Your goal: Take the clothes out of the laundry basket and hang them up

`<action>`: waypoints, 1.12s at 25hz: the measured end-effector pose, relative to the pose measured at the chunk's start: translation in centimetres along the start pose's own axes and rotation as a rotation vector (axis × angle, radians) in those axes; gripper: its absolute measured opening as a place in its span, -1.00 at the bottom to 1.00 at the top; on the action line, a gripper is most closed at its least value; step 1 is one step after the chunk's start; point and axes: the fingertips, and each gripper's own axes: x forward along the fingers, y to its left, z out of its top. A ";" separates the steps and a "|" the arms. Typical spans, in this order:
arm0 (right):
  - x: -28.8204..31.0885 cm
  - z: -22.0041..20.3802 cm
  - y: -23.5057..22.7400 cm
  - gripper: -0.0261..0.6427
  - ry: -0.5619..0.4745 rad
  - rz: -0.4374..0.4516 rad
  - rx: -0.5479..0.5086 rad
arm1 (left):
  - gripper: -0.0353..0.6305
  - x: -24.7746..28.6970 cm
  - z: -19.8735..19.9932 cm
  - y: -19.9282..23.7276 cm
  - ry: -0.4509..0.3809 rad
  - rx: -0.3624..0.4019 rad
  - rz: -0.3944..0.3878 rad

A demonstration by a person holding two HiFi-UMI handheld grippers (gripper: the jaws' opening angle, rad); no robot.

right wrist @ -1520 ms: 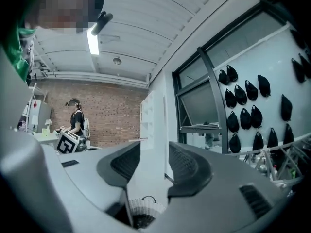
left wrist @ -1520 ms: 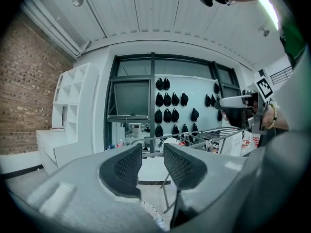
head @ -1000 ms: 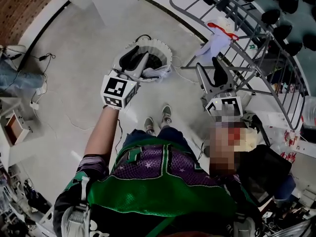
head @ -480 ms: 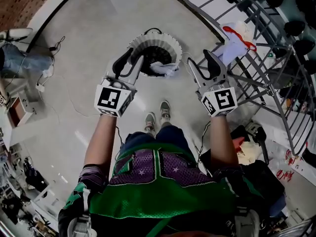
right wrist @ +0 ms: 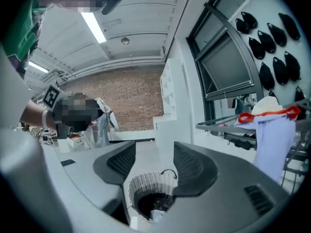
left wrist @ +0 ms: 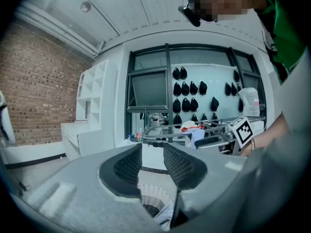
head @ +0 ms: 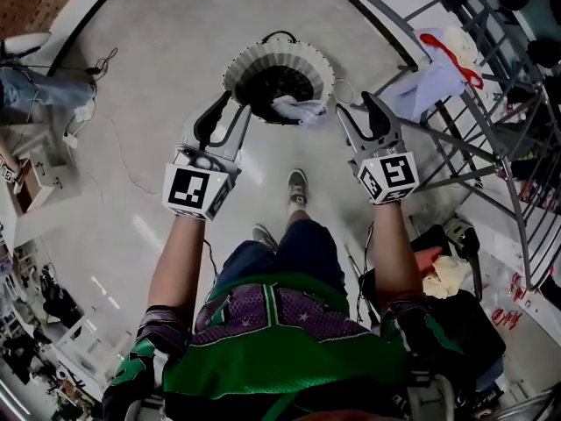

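Note:
A round white laundry basket (head: 279,64) stands on the floor ahead of my feet, with a pale garment (head: 298,110) draped over its near rim. My left gripper (head: 235,105) hovers open just left of the basket, nothing between its jaws. My right gripper (head: 358,105) is open and empty just right of it. In the left gripper view the left gripper (left wrist: 151,163) frames the basket (left wrist: 154,200) below. The right gripper (right wrist: 154,163) looks down at the basket (right wrist: 149,191) with cloth inside. A white garment (right wrist: 272,140) on a red hanger (right wrist: 269,114) hangs on the drying rack (head: 491,103).
The grey metal drying rack fills the right side, close to my right arm. A dark bag (head: 456,305) and clutter lie at the right by my legs. Cables (head: 114,147) trail on the floor at left, near white shelving (left wrist: 92,110).
Both grippers have come down toward the basket. The right one has swung from beside the rack to the basket's right side. Both stay open and empty.

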 end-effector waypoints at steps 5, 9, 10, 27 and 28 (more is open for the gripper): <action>-0.6 -4.8 2.5 -0.24 0.033 -0.010 -0.010 | -0.46 -2.4 -3.3 -0.6 0.010 0.015 -0.032; -1.3 -9.2 4.2 -0.24 0.052 -0.025 -0.029 | -0.46 -4.0 -6.8 -1.0 0.003 0.009 -0.041; -1.5 -10.4 4.4 -0.24 0.057 -0.031 -0.029 | -0.46 -4.3 -7.8 -1.2 0.002 0.008 -0.044; 3.1 -30.9 2.2 -0.24 0.124 -0.066 -0.037 | -0.46 -0.8 -25.1 -1.9 0.041 -0.038 -0.073; 3.7 -32.1 1.8 -0.24 0.131 -0.066 -0.035 | -0.46 -0.4 -25.9 -1.8 0.045 -0.038 -0.070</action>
